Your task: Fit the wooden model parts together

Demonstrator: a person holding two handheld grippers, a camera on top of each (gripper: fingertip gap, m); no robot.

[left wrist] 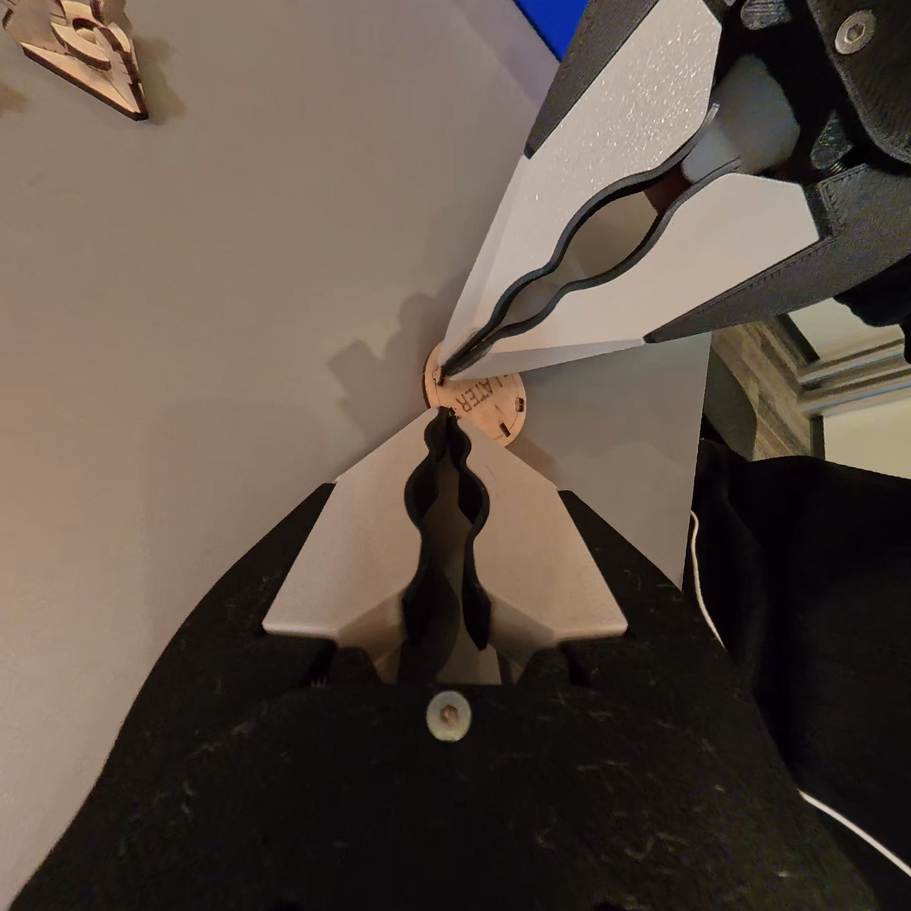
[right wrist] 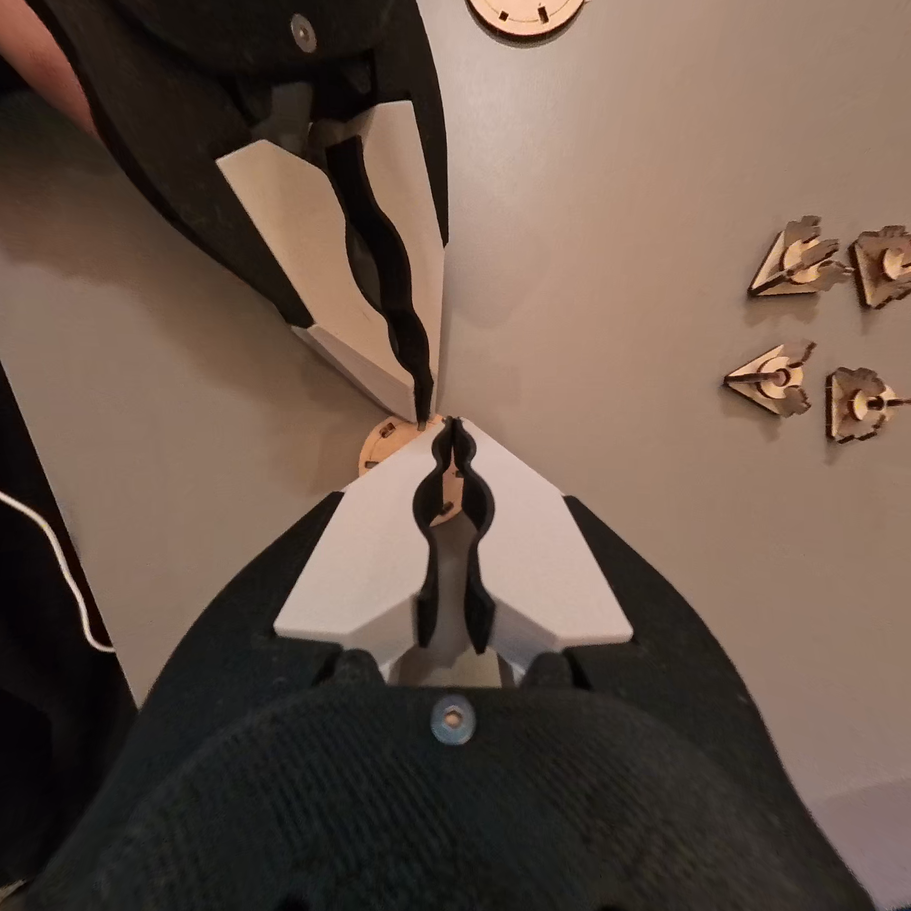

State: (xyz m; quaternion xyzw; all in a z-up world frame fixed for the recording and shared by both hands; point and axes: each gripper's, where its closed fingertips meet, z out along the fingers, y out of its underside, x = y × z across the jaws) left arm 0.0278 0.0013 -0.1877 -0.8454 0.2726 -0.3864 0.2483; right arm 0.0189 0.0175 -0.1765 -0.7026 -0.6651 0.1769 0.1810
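Both grippers met tip to tip over a small round wooden disc (left wrist: pixel 485 411) that lay flat on the grey counter (left wrist: pixel 222 296), close to its near edge. The left gripper (left wrist: pixel 447 413) had its jaws together, their black tips resting at the disc's rim with nothing clamped between them. The right gripper (right wrist: pixel 453 422) likewise had its jaws together and bare, its tips set down on the opposite side of the same disc near one of the little slots cut around its edge. Four wedge-shaped wooden pieces (right wrist: pixel 813 330) lay in a loose cluster well apart on the counter to the right. A second wooden disc (right wrist: pixel 525 17) sat farther back, partly cut off by the picture's edge. A thin white cable (left wrist: pixel 702 591) ran over dark cloth beside the counter.
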